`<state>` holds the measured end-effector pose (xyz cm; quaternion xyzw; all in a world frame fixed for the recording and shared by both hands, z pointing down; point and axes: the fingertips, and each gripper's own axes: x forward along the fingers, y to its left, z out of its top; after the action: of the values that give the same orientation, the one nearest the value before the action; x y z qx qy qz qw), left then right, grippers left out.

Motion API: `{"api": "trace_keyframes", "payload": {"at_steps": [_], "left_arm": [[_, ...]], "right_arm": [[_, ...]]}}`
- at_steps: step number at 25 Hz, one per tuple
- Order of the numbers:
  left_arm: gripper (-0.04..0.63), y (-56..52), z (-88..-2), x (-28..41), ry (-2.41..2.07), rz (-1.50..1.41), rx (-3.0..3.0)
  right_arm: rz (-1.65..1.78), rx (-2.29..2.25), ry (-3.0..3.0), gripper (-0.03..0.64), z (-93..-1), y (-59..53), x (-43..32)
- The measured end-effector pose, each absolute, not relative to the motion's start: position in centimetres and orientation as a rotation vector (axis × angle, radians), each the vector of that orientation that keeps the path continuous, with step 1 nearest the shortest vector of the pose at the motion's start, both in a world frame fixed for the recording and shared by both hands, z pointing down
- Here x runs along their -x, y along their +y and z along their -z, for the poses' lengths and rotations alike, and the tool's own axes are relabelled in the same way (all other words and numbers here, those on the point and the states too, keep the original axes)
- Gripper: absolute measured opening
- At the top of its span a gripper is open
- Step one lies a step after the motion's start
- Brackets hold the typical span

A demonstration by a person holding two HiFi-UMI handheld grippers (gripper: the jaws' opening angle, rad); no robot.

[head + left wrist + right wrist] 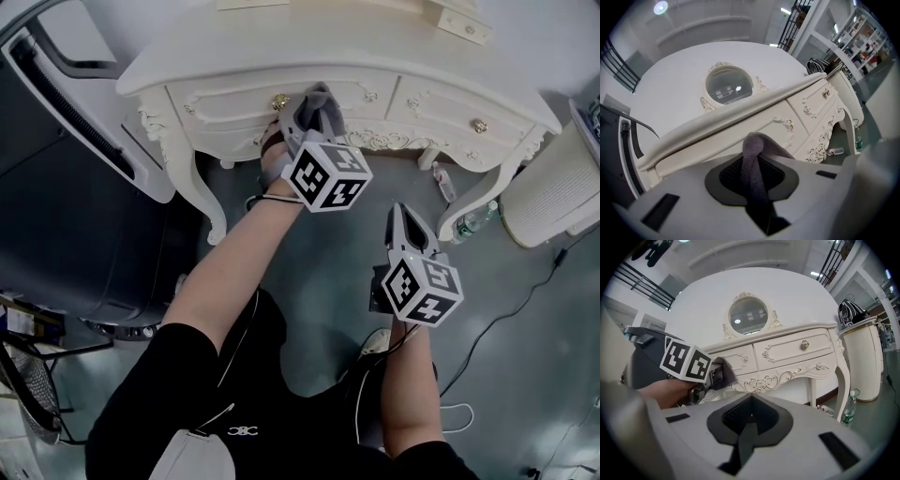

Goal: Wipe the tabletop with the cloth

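Observation:
A white carved dressing table [375, 42] stands ahead of me. In front of its left drawer, just under the tabletop edge [740, 115], my left gripper [314, 101] is shut on a grey cloth [753, 152]. The cloth bulges up out of the jaws in a folded wad. In the right gripper view that cloth [723, 373] sticks out past the left marker cube toward the drawer front. My right gripper [406, 220] hangs lower and further right, short of the table, over the floor. It is shut [749, 427] with nothing between its jaws.
An oval mirror [749, 315] rises at the table's back. A white ribbed bin [553, 192] stands to the right, with a plastic bottle [473, 223] on the floor by the table leg. A dark machine [66, 187] fills the left. Cables lie on the floor.

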<state>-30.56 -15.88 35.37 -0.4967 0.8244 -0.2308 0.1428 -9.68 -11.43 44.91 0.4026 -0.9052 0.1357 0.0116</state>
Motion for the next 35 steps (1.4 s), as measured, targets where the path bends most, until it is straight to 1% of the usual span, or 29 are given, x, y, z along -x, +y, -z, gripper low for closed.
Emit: {"api": "trace_keyframes", "payload": {"at_steps": [12,19,26,35], "left_arm": [[0.064,-10.9,-34.4,32.9,2.387,0.618,1.368],[0.064,-8.8,-33.8,38.3,2.489,0.556,1.292],[0.064,-7.0,-34.3,40.4,2.495,0.538,1.234],[0.064,-3.4,-33.9,46.5,2.591,0.501,1.194]], "right_arm": [[-0.452,-1.211,-2.835,0.003,-45.1,-11.8,10.3],[-0.435,-1.137,-2.864,0.003,-44.8,-11.8,12.5],[-0.422,-1.080,-2.867,0.003,-45.3,-11.1,14.6],[-0.367,-1.076,-2.840,0.003,-46.0,-11.0,14.8]]}}
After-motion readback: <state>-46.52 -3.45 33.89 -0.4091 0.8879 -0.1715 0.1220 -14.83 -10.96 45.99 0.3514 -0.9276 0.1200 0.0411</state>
